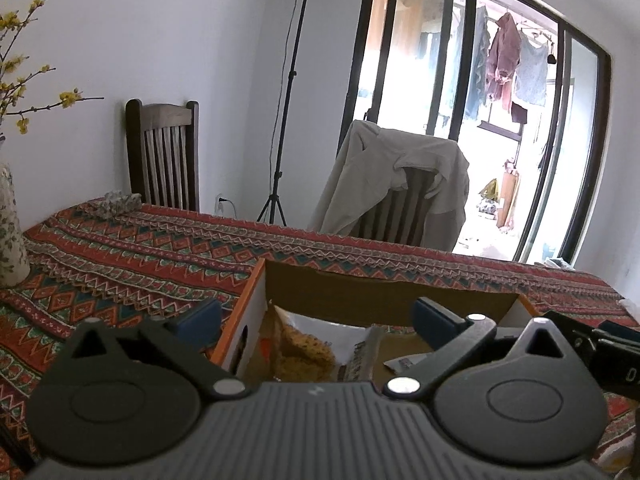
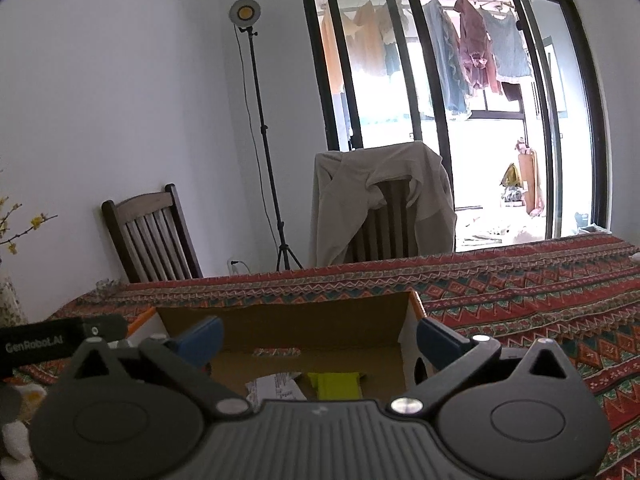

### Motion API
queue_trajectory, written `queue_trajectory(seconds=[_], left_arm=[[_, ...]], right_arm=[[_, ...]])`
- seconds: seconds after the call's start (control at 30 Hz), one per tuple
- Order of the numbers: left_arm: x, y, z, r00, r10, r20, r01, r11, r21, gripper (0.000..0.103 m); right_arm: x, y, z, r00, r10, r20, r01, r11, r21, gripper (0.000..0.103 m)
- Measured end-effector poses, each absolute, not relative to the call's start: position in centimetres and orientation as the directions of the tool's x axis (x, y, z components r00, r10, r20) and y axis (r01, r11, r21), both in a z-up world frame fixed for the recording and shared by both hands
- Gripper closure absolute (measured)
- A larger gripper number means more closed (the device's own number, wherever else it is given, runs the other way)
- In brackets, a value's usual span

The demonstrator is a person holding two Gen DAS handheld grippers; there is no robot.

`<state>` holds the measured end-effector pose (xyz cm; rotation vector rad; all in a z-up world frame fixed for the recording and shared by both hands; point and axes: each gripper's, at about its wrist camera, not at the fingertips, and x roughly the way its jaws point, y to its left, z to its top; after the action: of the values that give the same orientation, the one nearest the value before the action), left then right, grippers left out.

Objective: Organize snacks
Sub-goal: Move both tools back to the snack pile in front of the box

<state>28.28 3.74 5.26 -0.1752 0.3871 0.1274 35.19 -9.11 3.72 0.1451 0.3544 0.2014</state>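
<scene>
An open cardboard box sits on the patterned tablecloth. In the left wrist view it holds a clear bag of yellowish snack and a white packet. My left gripper is open and empty above the box's left part. In the right wrist view the box holds a yellow-green packet, a white packet and a small patterned packet. My right gripper is open and empty over the box. The left gripper's body shows at the left.
A flowered vase with yellow blossoms stands at the table's left. A small patterned bundle lies at the far edge. Two wooden chairs stand behind the table, one draped with a beige jacket. A light stand is behind.
</scene>
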Motion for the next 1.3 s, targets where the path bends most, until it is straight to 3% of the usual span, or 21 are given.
queue_trajectory(seconds=[0.23,0.73,1.3], left_arm=[[26.9,3.3,6.9,0.930,0.078,-0.359,-0.137,0.980,-0.142,0.000],[21.3,4.5,7.5,0.916,0.103,-0.388,-0.170,0.975,-0.142,0.000],[14.5,5.1,4.3,0.891,0.110,-0.441,-0.181,0.976,-0.124,0.000]], right_arm=[[34.0,-9.4,5.2,0.925,0.218,-0.310,-0.174,0.971,0.162,0.000],[29.3,-10.4,6.0,0.912,0.213,-0.349,-0.167,0.973,0.159,0.000],[22.8,-10.9,3.9,0.885,0.216,-0.412,-0.173,0.975,0.140,0.000]])
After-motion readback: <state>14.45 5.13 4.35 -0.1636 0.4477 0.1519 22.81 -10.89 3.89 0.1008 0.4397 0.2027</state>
